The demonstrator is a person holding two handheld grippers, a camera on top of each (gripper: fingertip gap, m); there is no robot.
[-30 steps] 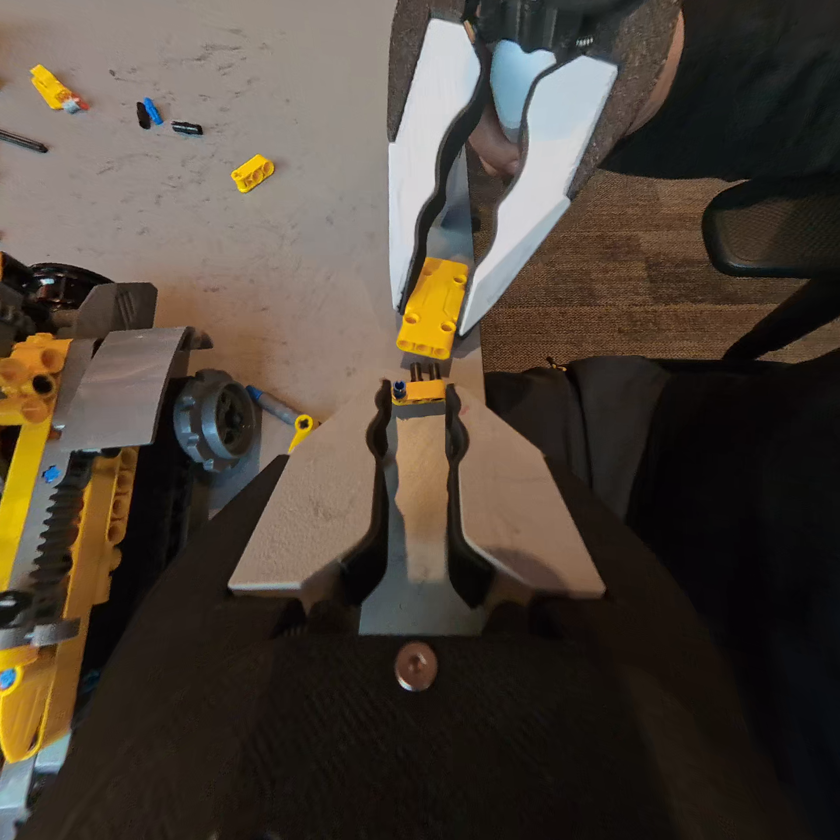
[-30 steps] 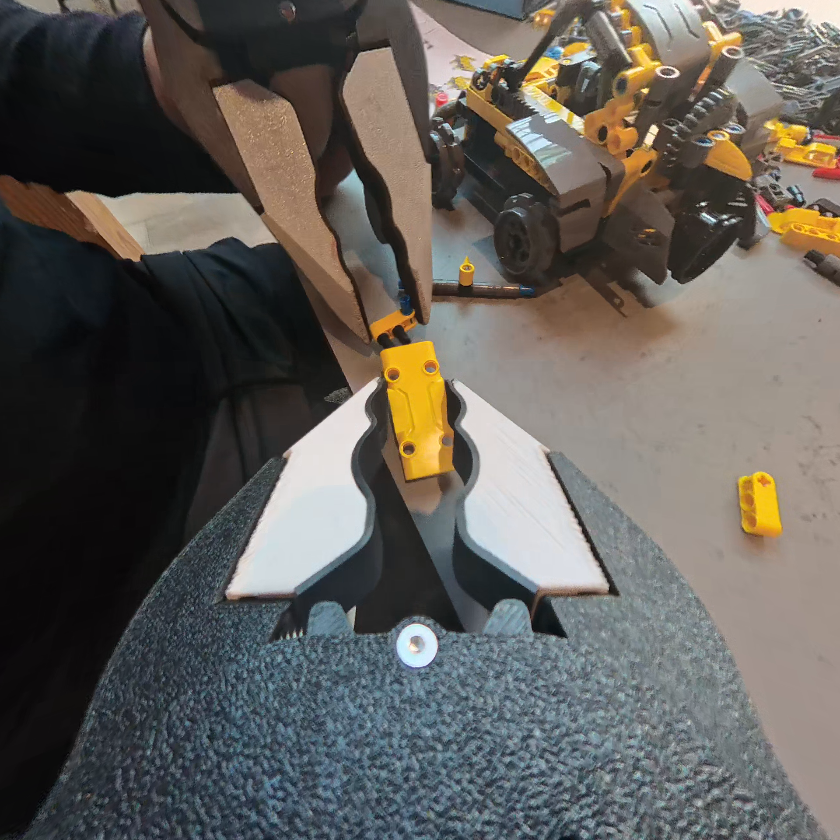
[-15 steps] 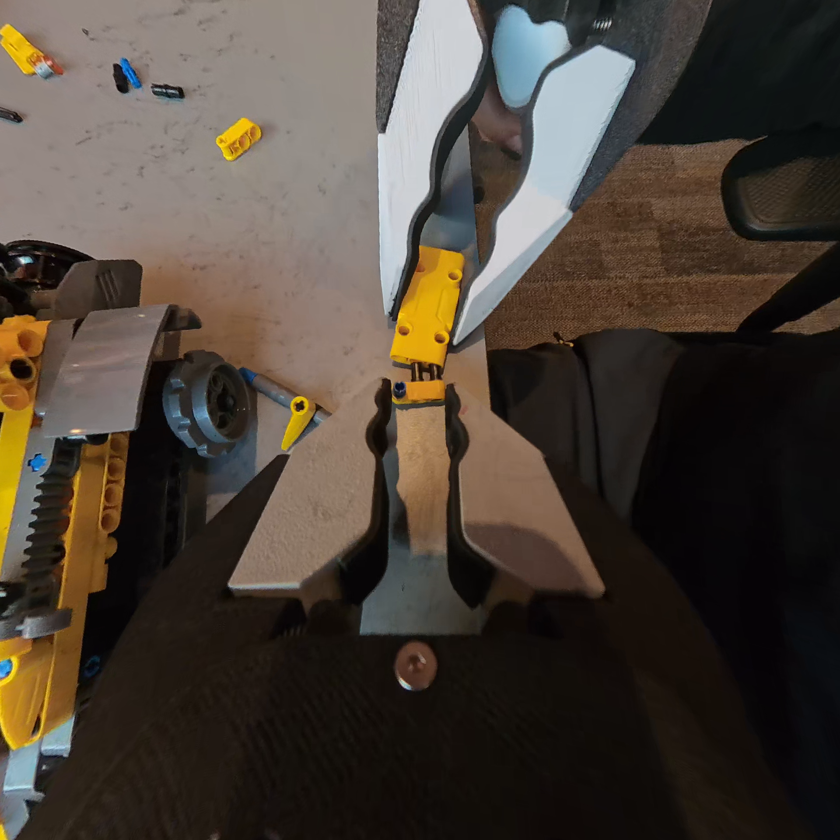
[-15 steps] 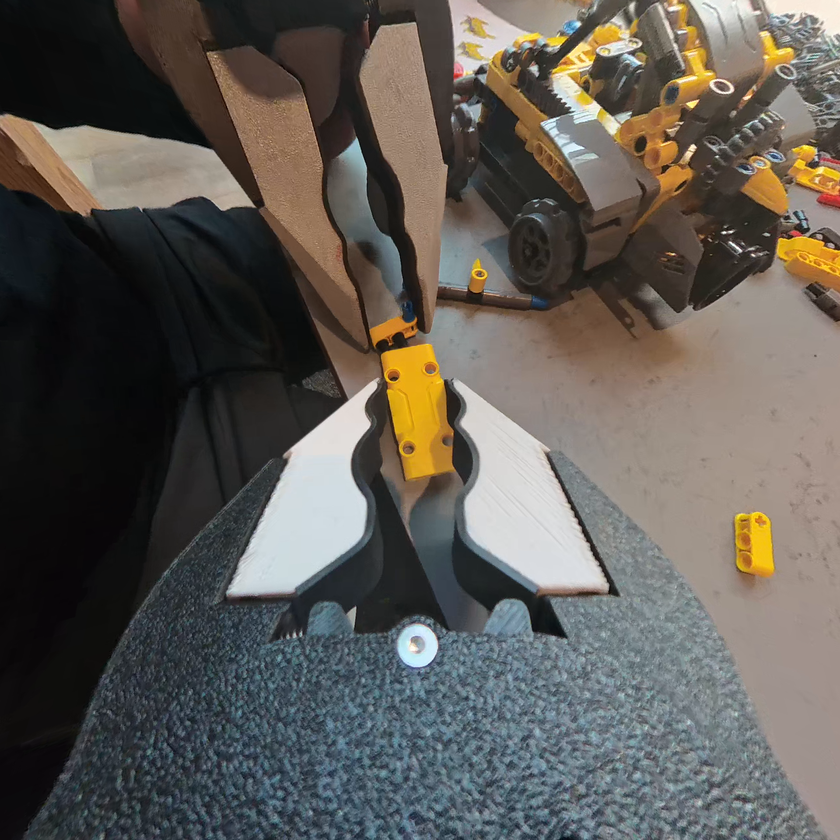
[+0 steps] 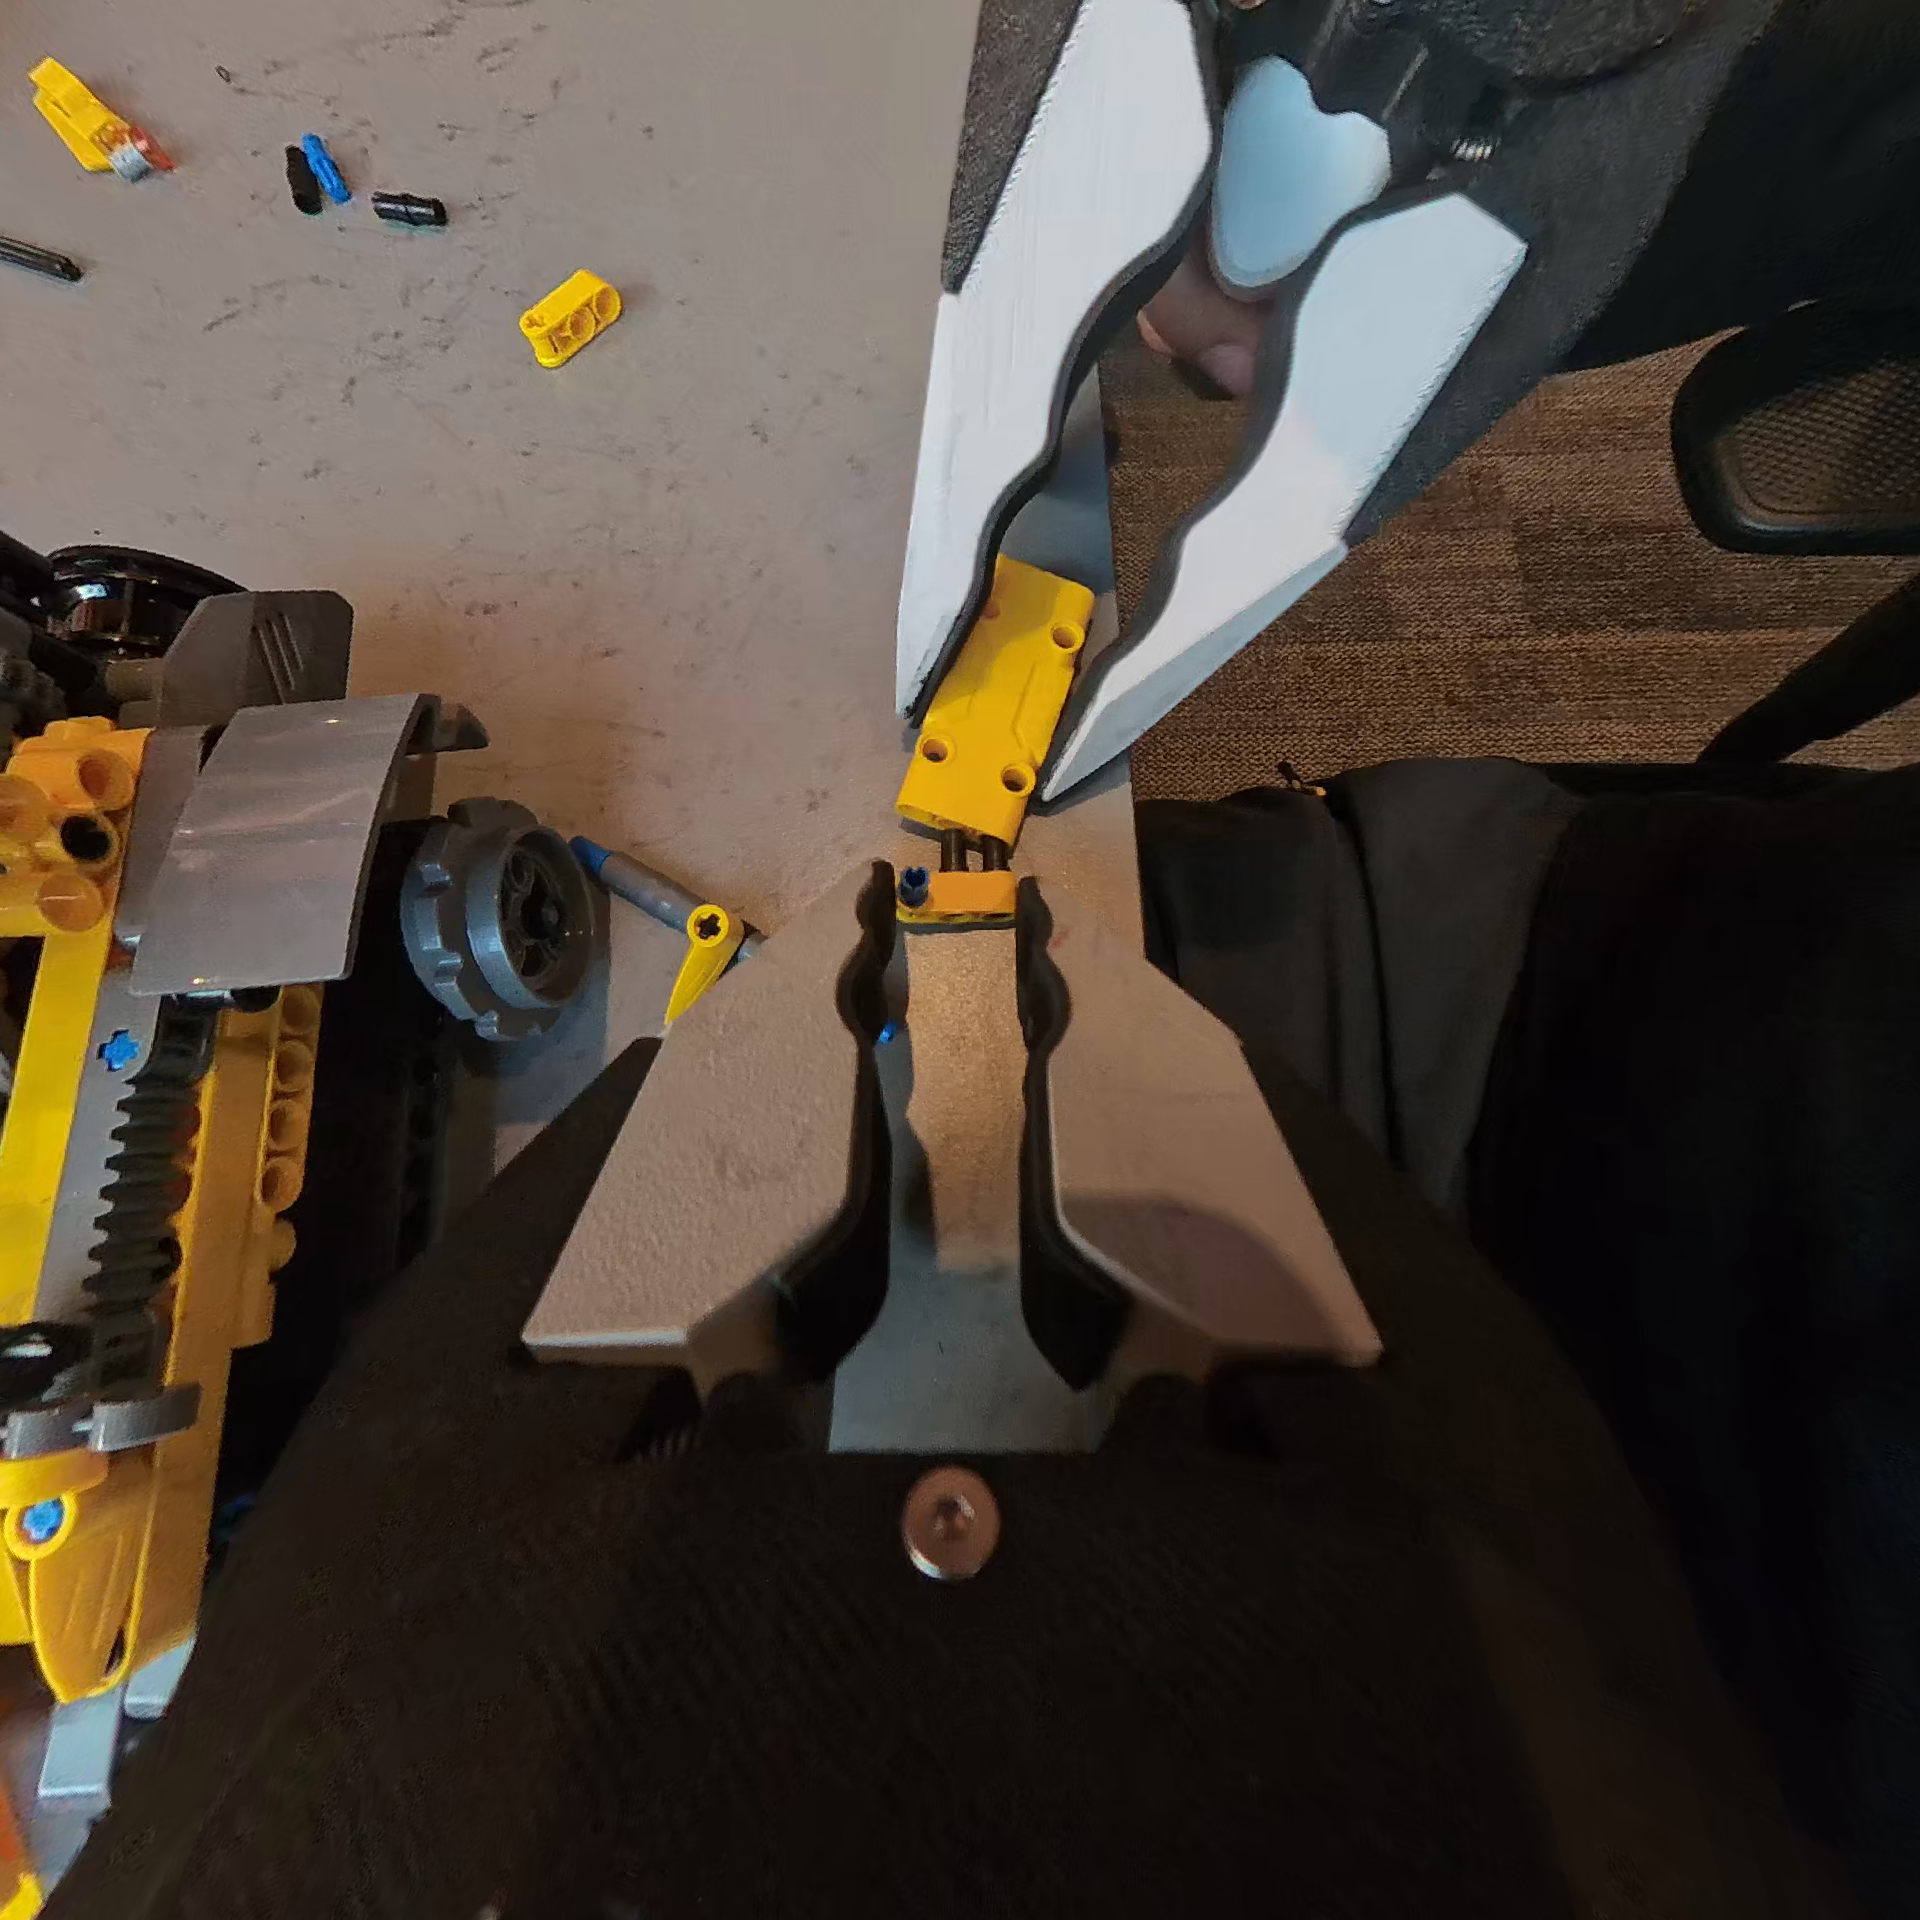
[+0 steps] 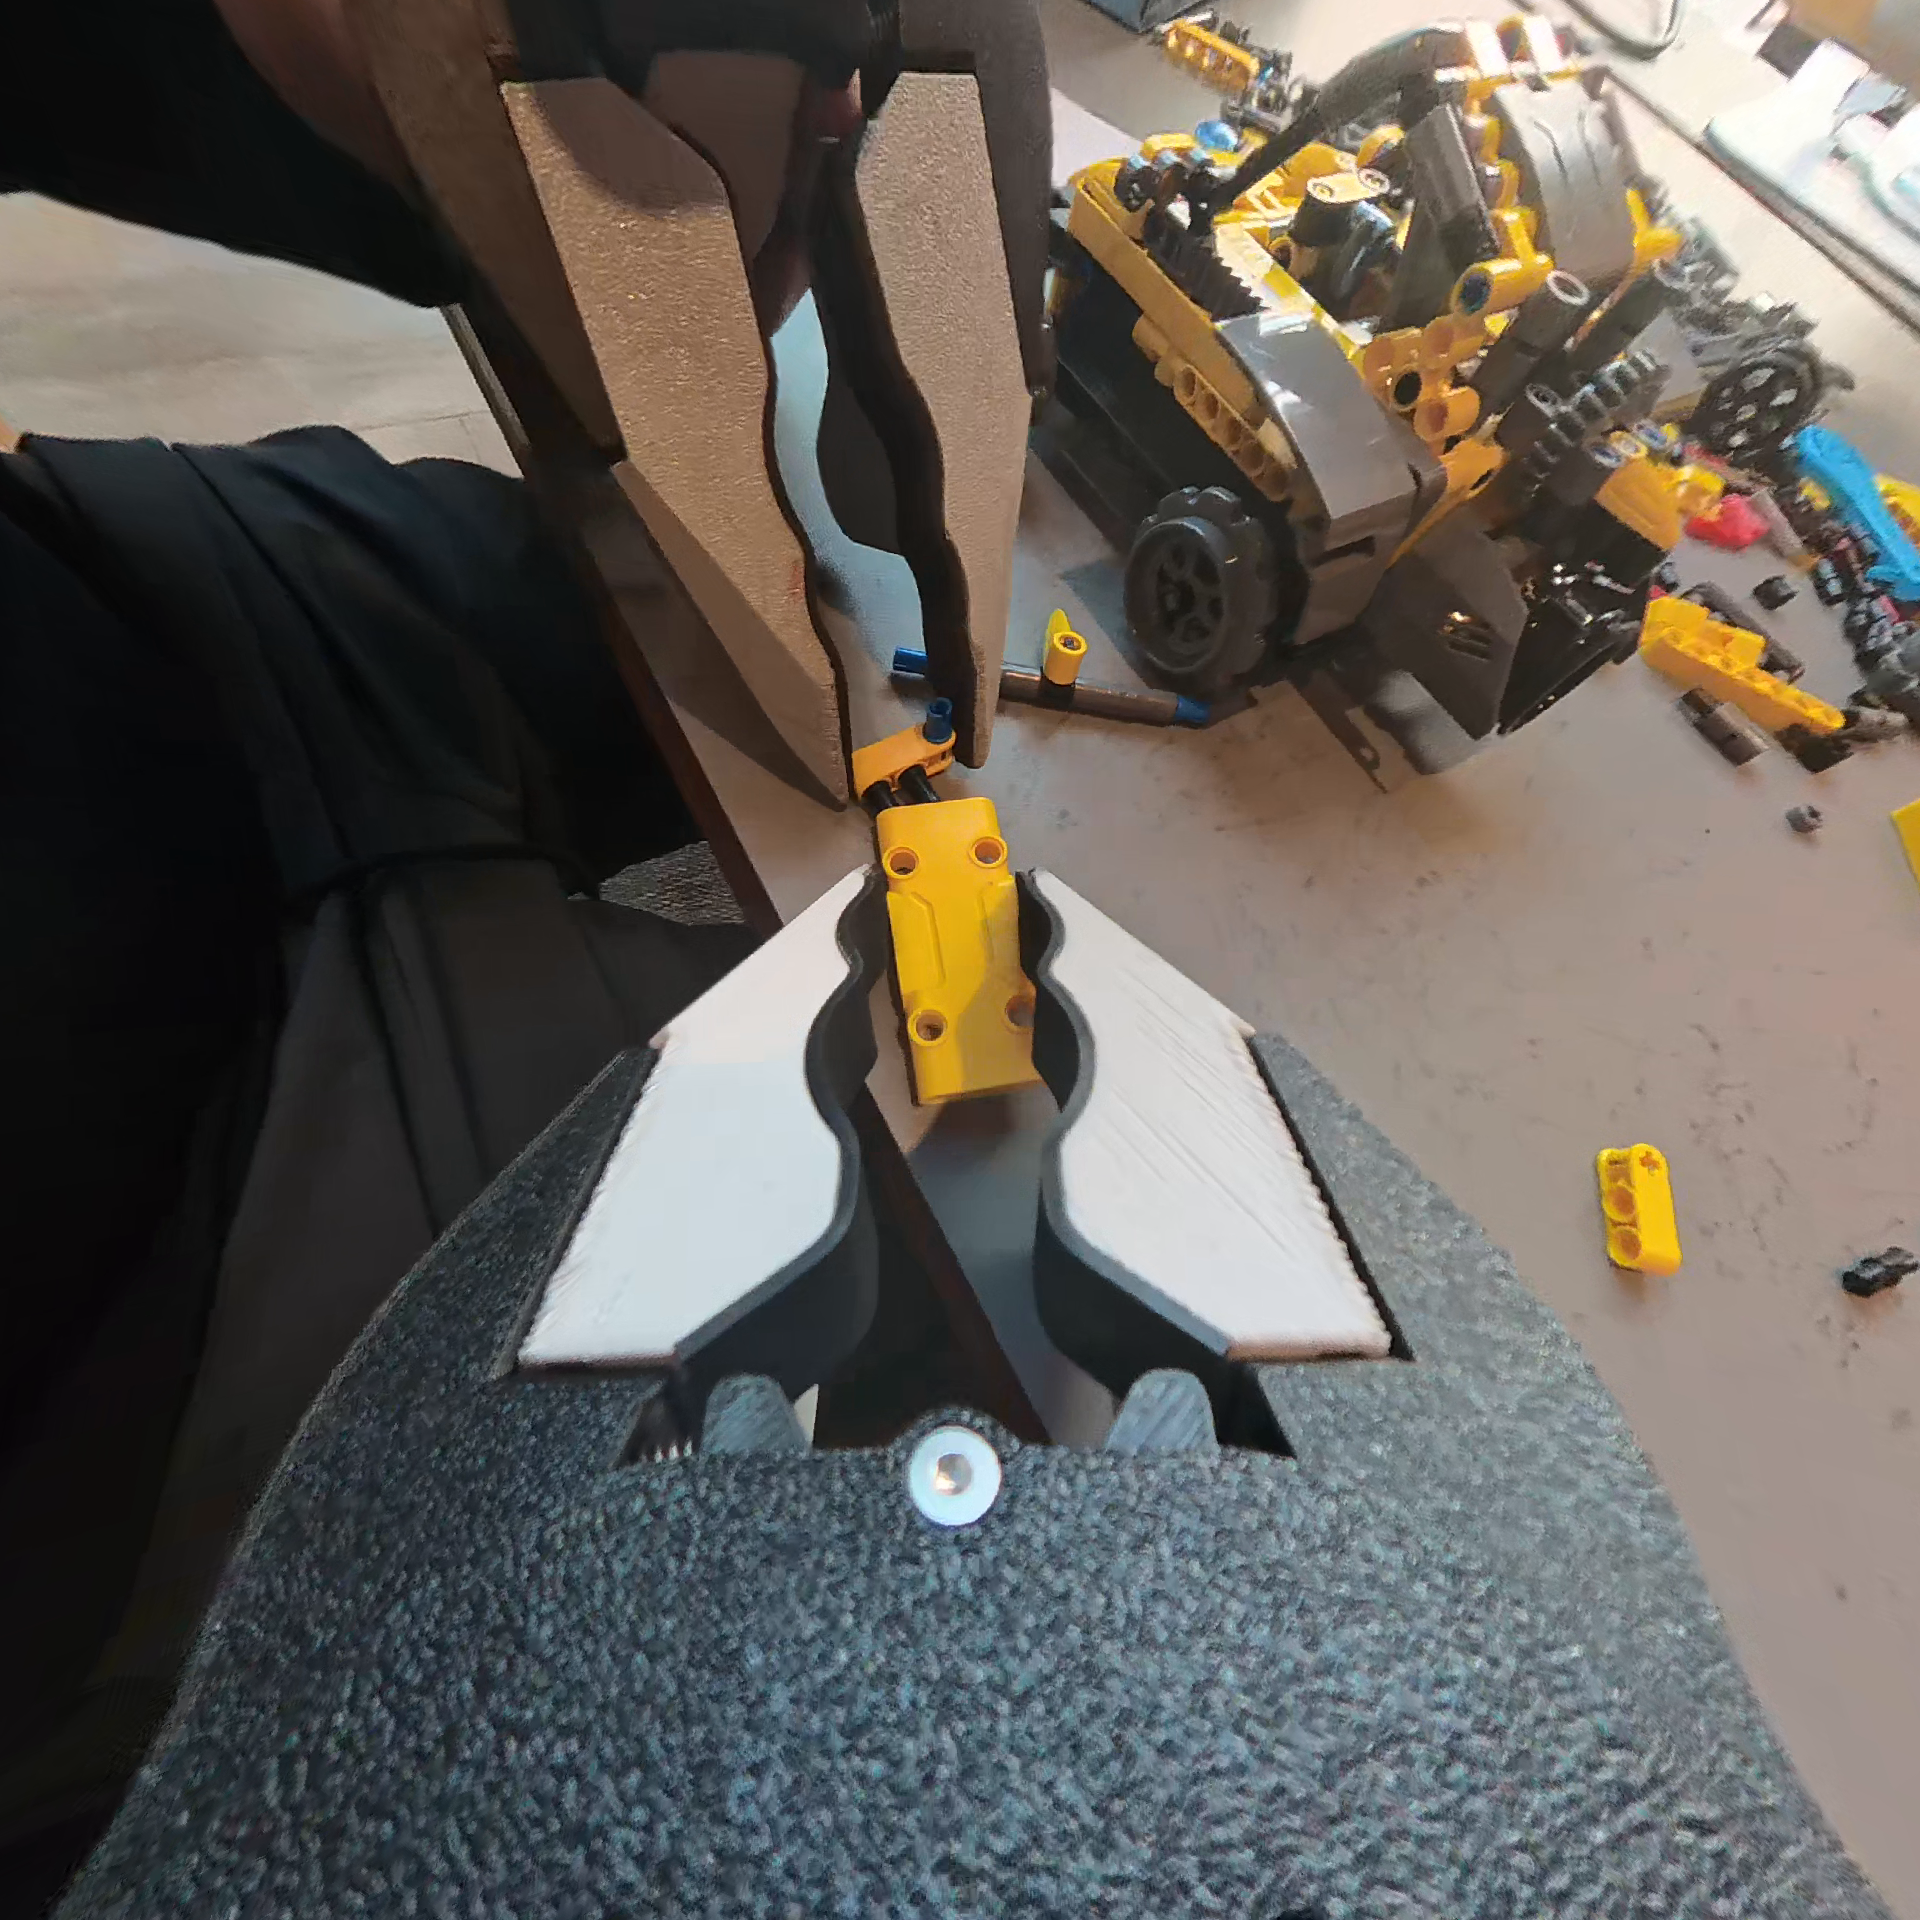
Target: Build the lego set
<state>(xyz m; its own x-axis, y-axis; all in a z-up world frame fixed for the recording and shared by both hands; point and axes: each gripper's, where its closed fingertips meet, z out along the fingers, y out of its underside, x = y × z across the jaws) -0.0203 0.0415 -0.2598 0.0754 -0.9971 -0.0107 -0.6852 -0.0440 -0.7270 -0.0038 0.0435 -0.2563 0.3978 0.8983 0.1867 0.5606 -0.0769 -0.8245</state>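
You sit at a desk [image 5: 644, 499] in what looks like an office: brown carpet [image 5: 1538, 644] and a black chair [image 5: 1808, 436]. A big toy truck [image 6: 1382, 416] and loose bricks [image 6: 1725, 665] cover the desk.

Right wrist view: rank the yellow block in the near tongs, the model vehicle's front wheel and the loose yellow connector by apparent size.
1. Yellow block, though nearness to the camera enlarges it.
2. Front wheel, nearly as large; the order is unsure.
3. Loose yellow connector, clearly smallest.
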